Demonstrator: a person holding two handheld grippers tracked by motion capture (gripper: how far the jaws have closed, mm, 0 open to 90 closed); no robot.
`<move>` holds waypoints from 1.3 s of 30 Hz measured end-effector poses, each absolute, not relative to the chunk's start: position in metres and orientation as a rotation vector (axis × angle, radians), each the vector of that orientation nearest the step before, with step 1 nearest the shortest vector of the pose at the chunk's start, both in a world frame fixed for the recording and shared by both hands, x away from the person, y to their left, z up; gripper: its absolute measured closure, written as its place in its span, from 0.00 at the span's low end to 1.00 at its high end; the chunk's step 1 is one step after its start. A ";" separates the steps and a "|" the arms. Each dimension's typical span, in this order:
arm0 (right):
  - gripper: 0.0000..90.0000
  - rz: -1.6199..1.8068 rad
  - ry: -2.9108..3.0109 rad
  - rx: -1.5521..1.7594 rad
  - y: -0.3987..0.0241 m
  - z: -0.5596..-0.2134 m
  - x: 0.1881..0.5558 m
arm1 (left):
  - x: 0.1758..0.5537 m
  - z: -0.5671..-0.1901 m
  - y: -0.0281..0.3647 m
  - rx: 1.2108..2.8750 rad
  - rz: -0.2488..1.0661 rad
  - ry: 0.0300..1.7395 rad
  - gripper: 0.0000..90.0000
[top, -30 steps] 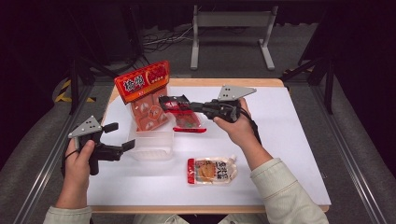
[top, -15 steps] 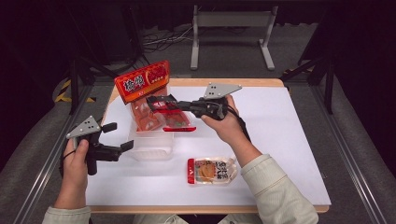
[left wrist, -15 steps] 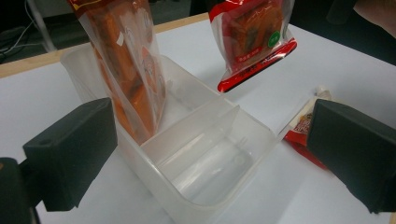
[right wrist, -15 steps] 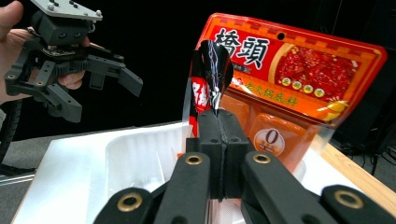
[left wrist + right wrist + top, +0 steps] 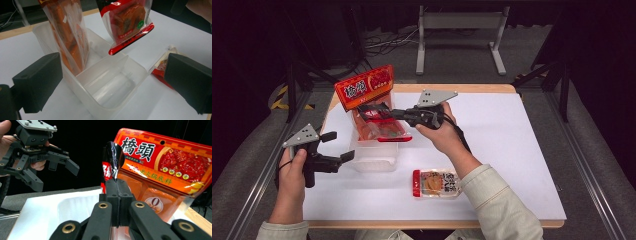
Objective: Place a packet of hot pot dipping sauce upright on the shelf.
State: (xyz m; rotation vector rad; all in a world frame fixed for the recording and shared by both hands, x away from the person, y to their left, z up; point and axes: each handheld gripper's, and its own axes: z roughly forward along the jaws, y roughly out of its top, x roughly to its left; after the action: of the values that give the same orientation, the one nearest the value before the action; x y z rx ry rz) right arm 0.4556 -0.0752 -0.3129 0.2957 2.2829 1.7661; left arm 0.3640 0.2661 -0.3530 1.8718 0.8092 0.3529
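A clear plastic container (image 5: 374,161) sits on the white table, its rim (image 5: 100,108) close in front of my left gripper. A large orange bag (image 5: 363,89) with Chinese print stands in its far end (image 5: 67,37). My right gripper (image 5: 376,111) is shut on the top edge of a small red-edged pouch (image 5: 384,129), which hangs over the container (image 5: 128,25). The right gripper view shows the pinched edge (image 5: 112,157) above the closed jaws (image 5: 117,192), with the orange bag (image 5: 170,165) behind. My left gripper (image 5: 339,146) is open beside the container's left side, holding nothing.
A third flat packet (image 5: 437,182) with a red end lies on the table near the front, right of the container (image 5: 162,66). The white table (image 5: 512,150) has bare room on its right half. A metal stand (image 5: 462,30) is on the floor beyond.
My right gripper has carried the red-edged pouch leftward, from right of the container to over it, beside the orange bag. The left gripper has stayed about where it was.
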 end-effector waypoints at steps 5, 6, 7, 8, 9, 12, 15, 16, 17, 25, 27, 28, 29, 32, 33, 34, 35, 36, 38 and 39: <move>1.00 1.772 2.288 0.286 -0.066 -0.315 0.458 | 0.362 -0.354 0.267 1.871 0.346 0.806 0.03; 1.00 1.774 2.290 0.286 -0.063 -0.315 0.458 | 0.361 -0.353 0.268 1.872 0.351 0.805 0.03; 1.00 1.777 2.291 0.285 -0.061 -0.316 0.459 | 0.360 -0.353 0.270 1.871 0.355 0.809 0.03; 1.00 1.781 2.294 0.281 -0.059 -0.316 0.459 | 0.358 -0.353 0.271 1.869 0.349 0.815 0.03; 1.00 1.782 2.295 0.282 -0.057 -0.317 0.460 | 0.358 -0.353 0.271 1.869 0.349 0.815 0.03; 1.00 1.788 2.300 0.281 -0.052 -0.319 0.461 | 0.356 -0.354 0.274 1.866 0.358 0.823 0.03; 1.00 1.791 2.307 0.278 -0.048 -0.321 0.463 | 0.354 -0.354 0.275 1.864 0.359 0.825 0.03; 1.00 1.791 2.307 0.277 -0.047 -0.321 0.463 | 0.354 -0.354 0.276 1.864 0.359 0.826 0.03; 1.00 1.794 2.308 0.278 -0.045 -0.322 0.464 | 0.354 -0.354 0.276 1.864 0.360 0.827 0.03; 1.00 1.801 2.305 0.292 -0.041 -0.327 0.466 | 0.356 -0.354 0.276 1.864 0.363 0.816 0.03; 1.00 1.804 2.299 0.294 -0.041 -0.328 0.467 | 0.357 -0.354 0.275 1.863 0.360 0.815 0.03; 1.00 1.807 2.299 0.298 -0.040 -0.329 0.467 | 0.357 -0.354 0.275 1.865 0.359 0.814 0.03; 1.00 1.810 2.294 0.302 -0.039 -0.330 0.468 | 0.358 -0.354 0.275 1.867 0.361 0.811 0.03; 1.00 1.814 2.289 0.303 -0.037 -0.331 0.469 | 0.358 -0.354 0.275 1.863 0.356 0.818 0.03; 1.00 1.814 2.289 0.303 -0.037 -0.331 0.469 | 0.358 -0.354 0.275 1.863 0.356 0.818 0.03; 1.00 1.821 2.287 0.300 -0.036 -0.333 0.469 | 0.359 -0.354 0.275 1.868 0.357 0.813 0.03; 1.00 1.821 2.287 0.300 -0.036 -0.333 0.469 | 0.359 -0.354 0.275 1.868 0.357 0.813 0.03; 1.00 1.825 2.287 0.297 -0.035 -0.333 0.470 | 0.359 -0.354 0.275 1.866 0.354 0.817 0.03; 1.00 1.822 2.290 0.295 -0.033 -0.335 0.470 | 0.359 -0.355 0.274 1.867 0.352 0.816 0.03; 1.00 1.826 2.291 0.293 -0.032 -0.336 0.470 | 0.359 -0.355 0.274 1.867 0.352 0.816 0.03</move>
State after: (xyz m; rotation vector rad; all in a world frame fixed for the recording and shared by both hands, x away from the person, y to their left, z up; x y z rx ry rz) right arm 0.4704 -0.0322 -0.3361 0.2931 2.2909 1.8256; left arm 0.3589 0.2742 -0.3547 1.8671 0.8158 0.3518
